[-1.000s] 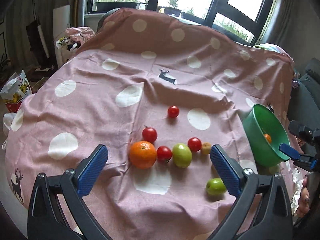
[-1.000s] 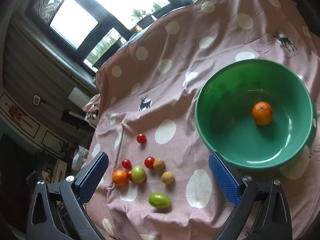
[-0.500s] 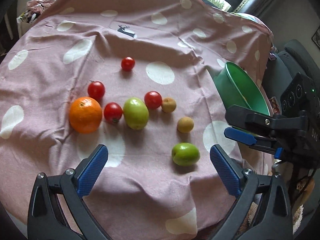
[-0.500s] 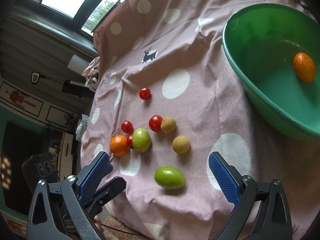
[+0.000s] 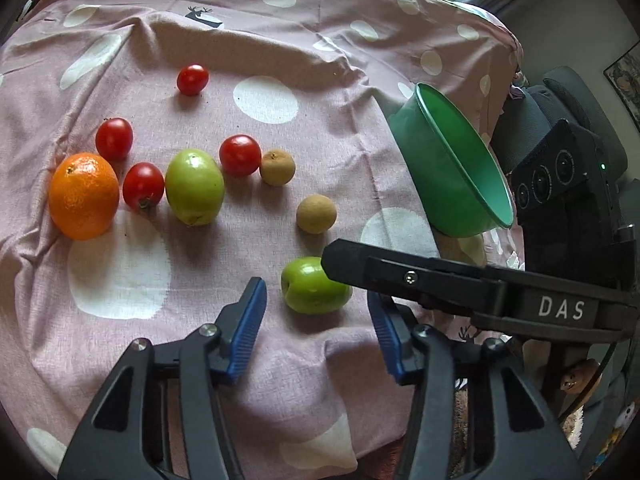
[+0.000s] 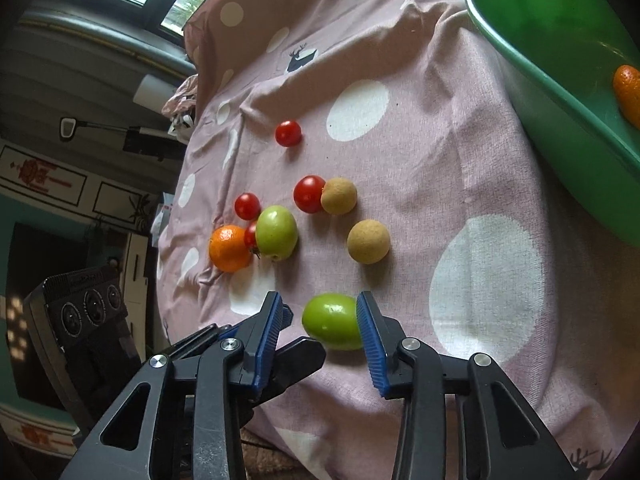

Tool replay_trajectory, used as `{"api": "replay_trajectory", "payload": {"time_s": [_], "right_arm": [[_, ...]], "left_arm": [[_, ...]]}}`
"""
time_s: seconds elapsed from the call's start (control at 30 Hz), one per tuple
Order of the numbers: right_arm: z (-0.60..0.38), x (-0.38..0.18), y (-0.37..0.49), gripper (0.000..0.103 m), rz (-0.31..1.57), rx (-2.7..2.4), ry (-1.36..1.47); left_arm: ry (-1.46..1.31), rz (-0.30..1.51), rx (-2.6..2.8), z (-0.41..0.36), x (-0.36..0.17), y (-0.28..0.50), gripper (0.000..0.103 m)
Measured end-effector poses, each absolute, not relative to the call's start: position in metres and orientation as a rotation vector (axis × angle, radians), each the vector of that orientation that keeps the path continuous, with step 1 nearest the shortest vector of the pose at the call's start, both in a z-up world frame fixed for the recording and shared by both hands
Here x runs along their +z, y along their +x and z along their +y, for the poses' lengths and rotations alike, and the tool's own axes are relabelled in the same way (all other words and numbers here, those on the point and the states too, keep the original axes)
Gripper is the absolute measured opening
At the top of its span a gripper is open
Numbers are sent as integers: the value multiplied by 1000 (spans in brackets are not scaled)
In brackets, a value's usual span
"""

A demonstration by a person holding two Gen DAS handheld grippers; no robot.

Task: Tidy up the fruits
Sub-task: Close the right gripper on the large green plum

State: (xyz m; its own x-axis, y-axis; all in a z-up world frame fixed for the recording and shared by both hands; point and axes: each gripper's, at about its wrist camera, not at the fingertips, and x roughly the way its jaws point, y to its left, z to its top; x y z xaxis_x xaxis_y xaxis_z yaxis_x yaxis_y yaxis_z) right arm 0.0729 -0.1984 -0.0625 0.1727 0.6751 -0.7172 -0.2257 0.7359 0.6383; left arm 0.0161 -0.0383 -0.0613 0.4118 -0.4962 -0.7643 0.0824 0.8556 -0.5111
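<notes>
A small green fruit point(image 5: 314, 292) lies near the front edge of the pink dotted cloth. My left gripper point(image 5: 316, 294) straddles it from the front; its jaws are closing and neither blue pad touches it. My right gripper point(image 6: 319, 300) is also closing around this green fruit point(image 6: 332, 322): the right pad touches it, the left pad stands clear. Further back lie an orange point(image 5: 84, 196), a larger green fruit point(image 5: 195, 187), several red tomatoes and two brown round fruits point(image 5: 316, 214). The green bowl point(image 6: 540, 60) at the right holds one orange point(image 6: 628, 92).
One black finger of the right gripper point(image 5: 400, 276) crosses the left wrist view just over the green fruit, so the two tools are crowded together. The cloth point(image 5: 280, 380) drops off at the near edge. A dark armchair point(image 5: 572, 92) stands beyond the bowl point(image 5: 460, 168).
Both grippers have come down and in toward the near green fruit. Their jaws have narrowed from wide open to a small gap around it. The fruits have not moved.
</notes>
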Motion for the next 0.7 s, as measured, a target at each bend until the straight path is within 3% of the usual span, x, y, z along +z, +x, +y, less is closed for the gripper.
{"api": "replay_trajectory", "payload": {"time_s": [0.7], "right_arm": [[-194,-77,78,42,1308,641,374]], "left_arm": [[-362,1108,-366,-59,-73,24,50]]}}
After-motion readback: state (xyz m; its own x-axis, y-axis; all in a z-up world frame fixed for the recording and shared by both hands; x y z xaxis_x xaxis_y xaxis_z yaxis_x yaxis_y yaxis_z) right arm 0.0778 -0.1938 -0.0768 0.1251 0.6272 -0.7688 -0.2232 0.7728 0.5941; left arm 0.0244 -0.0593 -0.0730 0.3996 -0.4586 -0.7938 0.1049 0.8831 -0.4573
